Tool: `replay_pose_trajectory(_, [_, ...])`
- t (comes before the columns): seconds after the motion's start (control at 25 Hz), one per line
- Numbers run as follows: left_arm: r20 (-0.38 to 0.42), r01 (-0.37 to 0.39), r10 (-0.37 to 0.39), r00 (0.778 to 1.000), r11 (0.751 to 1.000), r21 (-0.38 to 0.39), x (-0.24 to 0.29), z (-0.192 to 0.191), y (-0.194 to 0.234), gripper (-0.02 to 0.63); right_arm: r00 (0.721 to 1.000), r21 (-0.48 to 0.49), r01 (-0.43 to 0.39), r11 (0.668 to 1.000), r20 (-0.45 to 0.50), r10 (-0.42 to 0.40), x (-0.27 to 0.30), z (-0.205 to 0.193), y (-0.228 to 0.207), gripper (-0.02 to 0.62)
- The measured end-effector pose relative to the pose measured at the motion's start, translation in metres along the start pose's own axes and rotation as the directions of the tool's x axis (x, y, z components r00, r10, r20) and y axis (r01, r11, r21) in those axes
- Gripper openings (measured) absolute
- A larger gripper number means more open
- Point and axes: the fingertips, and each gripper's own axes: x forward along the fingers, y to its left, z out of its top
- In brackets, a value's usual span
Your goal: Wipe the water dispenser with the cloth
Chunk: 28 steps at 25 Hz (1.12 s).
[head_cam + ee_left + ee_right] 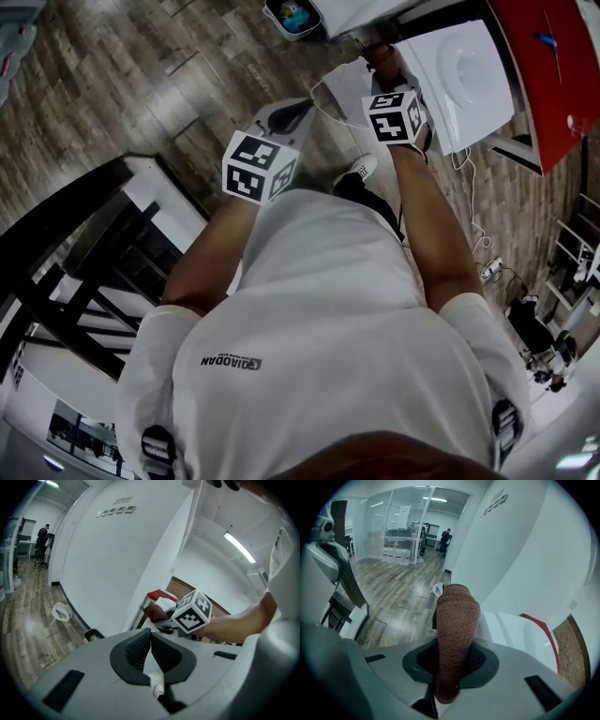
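**Operator:** Where does the head view sit?

**Technician:** Above the person, facing steeply down. The wood floor [141, 75] lies well below.

**Operator:** And the gripper views?

**Technician:** Each camera rides close behind its own jaws. The left gripper [151, 637] camera faces the other unit's marker cube [192, 611] at 1 o'clock. The right gripper [452, 654] camera faces out over the floor.

**Operator:** What do the views share?

**Technician:** All three show the water dispenser [459, 75] and the red table [539, 66], both at 1 o'clock in the head view.

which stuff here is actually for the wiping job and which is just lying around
For the job:
brown cloth, clamped in the right gripper
white water dispenser

Just lying about:
red table
floor bin
power strip
left gripper, shut and empty
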Motion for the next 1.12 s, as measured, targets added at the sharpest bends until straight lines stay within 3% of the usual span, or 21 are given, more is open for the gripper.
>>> replay_pose_trajectory(0.44, [-0.036, 0.018, -0.02, 0.999, 0.998, -0.059, 0.014, -0.017, 0.003, 0.0, 0.989, -0.035, -0.036, 0.999, -0.145, 0.03, 0.09, -0.057, 0.038, 0.071])
replay_pose_trajectory(1.12, [-0.095, -0.016, 0.005, 0.995, 0.992, -0.123, 0.018, -0.043, 0.003, 0.0, 0.936, -0.076, -0.173, 0.982, -0.322, 0.14, 0.2, -0.123, 0.093, 0.071])
